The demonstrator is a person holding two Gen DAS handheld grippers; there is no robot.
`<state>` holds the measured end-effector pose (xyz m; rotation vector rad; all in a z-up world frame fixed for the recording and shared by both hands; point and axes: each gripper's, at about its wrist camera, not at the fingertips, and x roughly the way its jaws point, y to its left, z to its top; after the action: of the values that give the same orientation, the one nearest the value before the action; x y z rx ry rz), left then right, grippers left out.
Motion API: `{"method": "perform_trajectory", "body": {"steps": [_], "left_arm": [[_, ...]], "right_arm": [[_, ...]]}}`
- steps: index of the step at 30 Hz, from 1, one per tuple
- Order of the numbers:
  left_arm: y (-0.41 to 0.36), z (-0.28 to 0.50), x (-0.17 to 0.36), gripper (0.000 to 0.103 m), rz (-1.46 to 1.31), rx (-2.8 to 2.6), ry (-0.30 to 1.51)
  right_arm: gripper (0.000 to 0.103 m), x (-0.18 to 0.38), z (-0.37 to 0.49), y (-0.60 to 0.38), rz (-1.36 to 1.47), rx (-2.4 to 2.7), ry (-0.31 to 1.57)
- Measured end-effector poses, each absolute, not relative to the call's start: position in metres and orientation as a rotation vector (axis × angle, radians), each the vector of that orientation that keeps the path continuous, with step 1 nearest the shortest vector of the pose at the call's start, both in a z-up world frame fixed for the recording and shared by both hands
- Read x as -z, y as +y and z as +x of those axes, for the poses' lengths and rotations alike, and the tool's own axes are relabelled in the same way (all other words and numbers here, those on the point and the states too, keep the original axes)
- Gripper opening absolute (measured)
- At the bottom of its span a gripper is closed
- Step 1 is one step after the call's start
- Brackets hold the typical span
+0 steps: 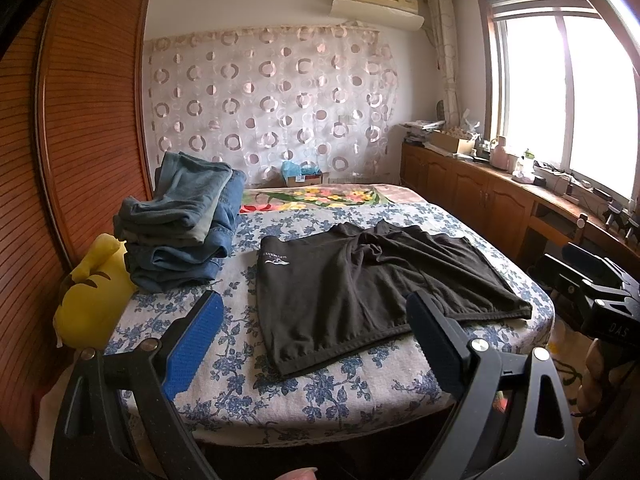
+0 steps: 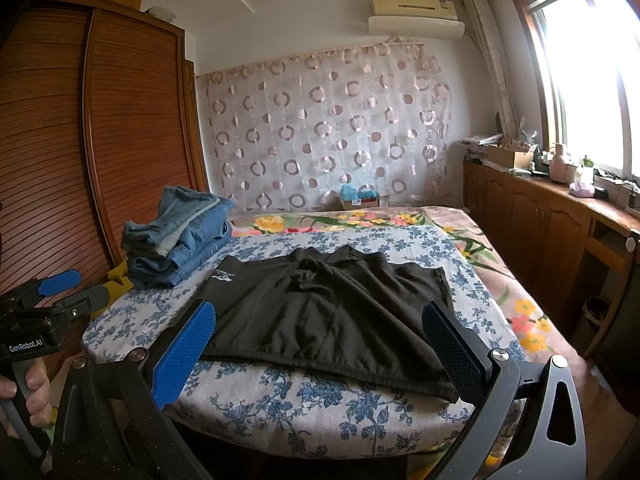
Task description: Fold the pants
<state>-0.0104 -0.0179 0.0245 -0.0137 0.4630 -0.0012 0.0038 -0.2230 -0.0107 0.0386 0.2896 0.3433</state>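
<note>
A cardboard box [image 1: 305, 177] is seen at the far end of the bed [image 1: 352, 392], against the patterned curtain [image 1: 272, 100], with something light blue, perhaps bags or cloth, bulging out of its top; what else lies in it cannot be made out. A second, open box [image 1: 452, 142] is set on the wooden cabinet [image 1: 472, 188] under the window [image 1: 568, 80], and its contents are too small to tell. The black pants [image 1: 360, 292] are spread flat on the blue-flowered sheet near the foot of the bed, with a small white logo on the left side and rumpled folds toward the middle of the far edge. A stack of folded jeans [image 1: 180, 220] is placed just beside the pants on the left, touching a yellow plush toy [image 1: 90, 292] at the bed's edge. The left gripper [image 1: 316, 312] is held above the near hem with its blue-padded fingers [image 1: 192, 348] spread wide; nothing is grasped, and no contact with the cloth can be seen. The right gripper [image 2: 320, 334] is likewise spread wide over the near edge of the pants, released and holding nothing. In the right wrist view, the left gripper's handle is seen at the lower left, gripped by a hand [image 2: 28, 392].
</note>
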Motion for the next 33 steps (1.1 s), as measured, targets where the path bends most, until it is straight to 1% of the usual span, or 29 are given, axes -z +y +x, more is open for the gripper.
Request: {"method": "perform_trajectory", "body": {"steps": [19,22,28,33], "left_arm": [[-0.018,0.017,0.004,0.093,-0.011,0.046,0.514],[-0.018,0.024,0.007,0.093,-0.002,0.066,0.518],[-0.027,0.042,0.007,0.093,0.031,0.113,0.52],[-0.036,0.05,0.006,0.093,0.046,0.151,0.535]], "right_arm": [[0.103,0.012,0.016,-0.239,0.022,-0.298,0.319],[0.102,0.013,0.023,-0.243,0.012,-0.292,0.333],[0.096,0.013,0.035,-0.251,-0.013,-0.272,0.356],[0.095,0.011,0.046,-0.257,-0.013,-0.284,0.382]]}}
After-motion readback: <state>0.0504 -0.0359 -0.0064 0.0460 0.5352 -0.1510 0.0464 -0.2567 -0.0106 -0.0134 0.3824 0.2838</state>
